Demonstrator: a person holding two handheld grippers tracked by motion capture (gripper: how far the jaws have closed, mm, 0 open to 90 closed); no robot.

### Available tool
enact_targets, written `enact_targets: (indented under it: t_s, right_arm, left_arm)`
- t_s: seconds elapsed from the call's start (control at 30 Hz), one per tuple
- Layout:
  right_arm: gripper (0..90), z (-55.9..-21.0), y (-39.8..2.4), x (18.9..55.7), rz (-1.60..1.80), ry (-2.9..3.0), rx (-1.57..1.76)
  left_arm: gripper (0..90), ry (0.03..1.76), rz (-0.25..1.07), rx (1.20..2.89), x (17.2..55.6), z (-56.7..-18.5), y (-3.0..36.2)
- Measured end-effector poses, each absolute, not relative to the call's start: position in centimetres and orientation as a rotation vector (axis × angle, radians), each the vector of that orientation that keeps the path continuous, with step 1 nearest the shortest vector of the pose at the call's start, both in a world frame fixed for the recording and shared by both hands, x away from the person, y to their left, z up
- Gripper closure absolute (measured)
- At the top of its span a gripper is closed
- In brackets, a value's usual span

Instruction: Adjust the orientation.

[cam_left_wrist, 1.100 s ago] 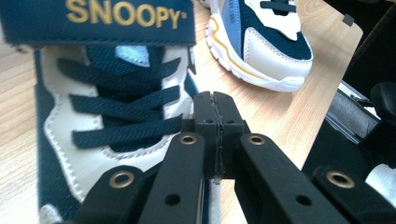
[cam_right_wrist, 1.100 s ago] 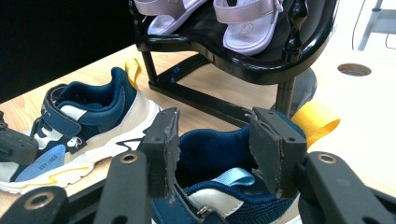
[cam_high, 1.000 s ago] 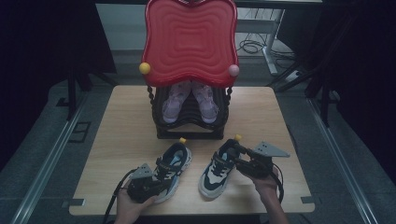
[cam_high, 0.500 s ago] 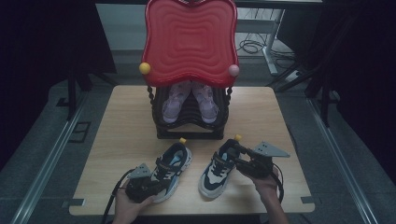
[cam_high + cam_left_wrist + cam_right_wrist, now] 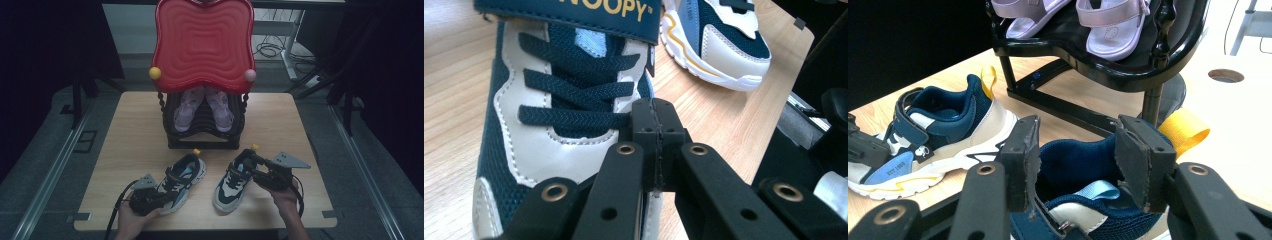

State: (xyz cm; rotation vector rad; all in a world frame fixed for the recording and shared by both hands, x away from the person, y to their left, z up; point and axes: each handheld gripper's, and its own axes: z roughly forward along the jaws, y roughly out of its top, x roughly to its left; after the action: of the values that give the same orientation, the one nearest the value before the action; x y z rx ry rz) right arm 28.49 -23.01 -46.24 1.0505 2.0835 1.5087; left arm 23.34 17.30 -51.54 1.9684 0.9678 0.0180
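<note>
- Nothing visible has shifted over the last second: both hands and both shoes sit in the high view where they sat in the two earlier pictures. The work looks paused at the grasp, not in motion.
- The left gripper (image 5: 655, 107) is clenched, its two jaw tips pressed flat together. They rest on the upper of the left sneaker (image 5: 182, 182), just beside the lowest lace crossing near the toe. I cannot tell whether any lace or fabric is pinched between them.
- The right gripper (image 5: 1075, 150) stands partly apart and straddles the heel opening of the right sneaker (image 5: 234, 182). One pad is on each side of the blue collar, next to the yellow pull tab (image 5: 1183, 130). The pads appear to press the collar, so I judge it a grasp on that shoe.
- Both sneakers lie on the wooden table (image 5: 135, 125) in the lower middle of the high view, side by side but apart, heels pointing up the frame toward the black rack (image 5: 202, 137).
- The rack stands in the centre of the frame under a red top, with pink sandals (image 5: 202, 107) already on its shelf.
- With no change, neither sneaker has yet left the table. The right one seems ready to lift, while the left hand's hold looks doubtful and may need resetting.
</note>
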Motion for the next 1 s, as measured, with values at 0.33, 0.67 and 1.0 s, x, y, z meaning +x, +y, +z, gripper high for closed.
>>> enact_targets:
  t_s: [0.33,0.67,1.0]
  right_arm:
    - [52.0,-46.3,-23.0,28.5,1.506,2.085,1.045]
    - [52.1,-46.3,-23.0,28.5,1.503,2.085,1.046]
    - [52.0,-46.3,-23.0,28.5,1.504,2.086,1.047]
  left_arm:
    - [89.9,1.010,0.051,1.957,23.9,-51.4,19.2]
    - [89.8,1.048,0.071,1.951,24.7,-51.3,20.8]
    - [89.8,1.092,0.090,1.938,25.8,-51.3,22.3]
